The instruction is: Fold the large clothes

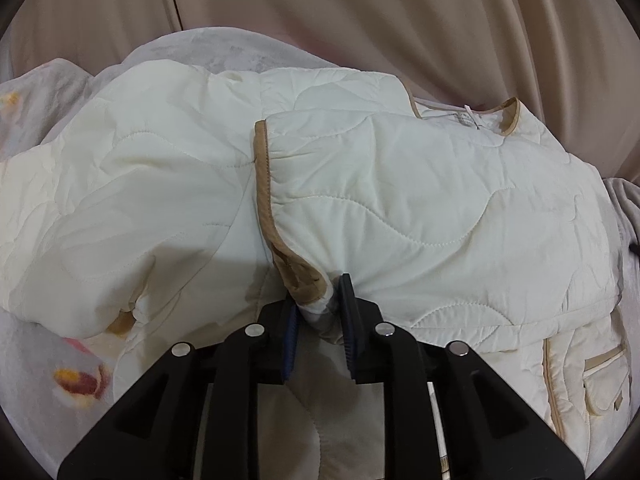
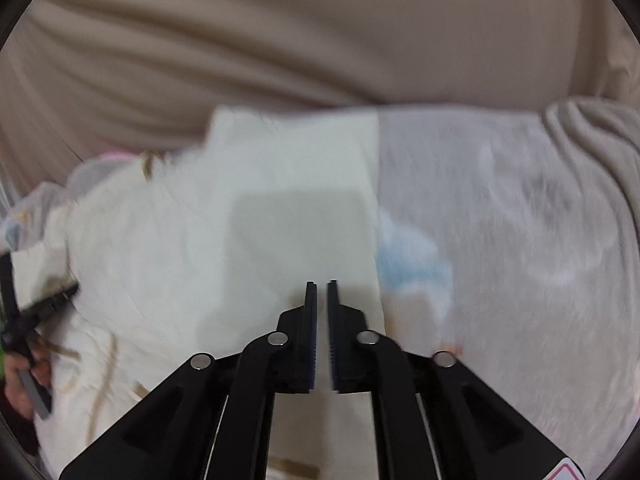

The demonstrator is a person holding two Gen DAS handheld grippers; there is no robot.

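A white quilted jacket [image 1: 400, 200] with tan trim [image 1: 262, 168] lies spread on a pale blanket [image 1: 48, 380]. One front panel is folded over its body. My left gripper [image 1: 318, 300] is shut on a bunched piece of the tan-trimmed hem, and the cloth fills the gap between its blue pads. In the blurred right wrist view the jacket [image 2: 200, 240] shows as a white folded shape with a straight right edge. My right gripper [image 2: 322, 284] hovers over that edge. Its jaws stand a narrow slit apart, with nothing between them.
A flap pocket [image 1: 604, 384] shows at the jacket's lower right and a neck label [image 1: 464, 118] at the far end. Beige draped fabric [image 1: 360, 8] rises behind the blanket [image 2: 500, 220]. A person's hand [image 2: 20, 380] holding the other gripper is at the left edge.
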